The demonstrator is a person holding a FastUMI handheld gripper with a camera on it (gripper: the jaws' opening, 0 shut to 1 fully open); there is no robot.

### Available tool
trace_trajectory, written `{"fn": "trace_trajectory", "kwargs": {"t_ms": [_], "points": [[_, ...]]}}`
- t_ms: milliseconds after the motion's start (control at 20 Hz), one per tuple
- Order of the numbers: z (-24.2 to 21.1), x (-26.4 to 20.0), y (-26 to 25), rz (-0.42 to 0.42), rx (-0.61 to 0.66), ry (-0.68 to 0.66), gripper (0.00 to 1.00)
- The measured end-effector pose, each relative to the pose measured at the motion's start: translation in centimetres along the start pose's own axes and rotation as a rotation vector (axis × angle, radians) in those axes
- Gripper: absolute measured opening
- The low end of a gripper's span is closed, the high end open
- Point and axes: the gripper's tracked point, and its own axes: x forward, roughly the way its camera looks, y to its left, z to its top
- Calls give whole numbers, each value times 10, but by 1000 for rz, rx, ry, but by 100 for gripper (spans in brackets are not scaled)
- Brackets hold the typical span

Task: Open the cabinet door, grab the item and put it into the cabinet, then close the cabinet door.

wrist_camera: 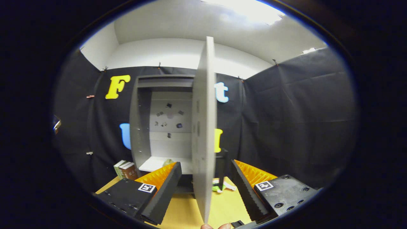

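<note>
A grey cabinet stands on the wooden table against the black cloth wall, its inside open to me. Its door is swung out toward me and I see it edge-on. My gripper is open, with the door's free edge standing between the two fingers, one finger on each side and neither pressing on it. A small green and white item lies on the table beyond the door, near the right finger. Something pale green rests on the cabinet's bottom shelf behind the left finger, partly hidden.
Two small books or boxes stand on the table left of the cabinet. A dark upright post rises behind the door. The yellow tabletop runs toward me. A fingertip shows at the lower edge.
</note>
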Motion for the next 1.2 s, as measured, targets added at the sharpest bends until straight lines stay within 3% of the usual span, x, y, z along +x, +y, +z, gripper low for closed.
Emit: {"fn": "trace_trajectory", "kwargs": {"t_ms": [150,350,550,850,1200], "points": [[-20,14,-50,-98,-5,22,97],[-51,53,-79,-141,-31,75,98],[-59,73,-70,-119,-31,90,98],[-61,66,-43,-91,-20,115,96],[-67,56,17,11,37,133,96]]}}
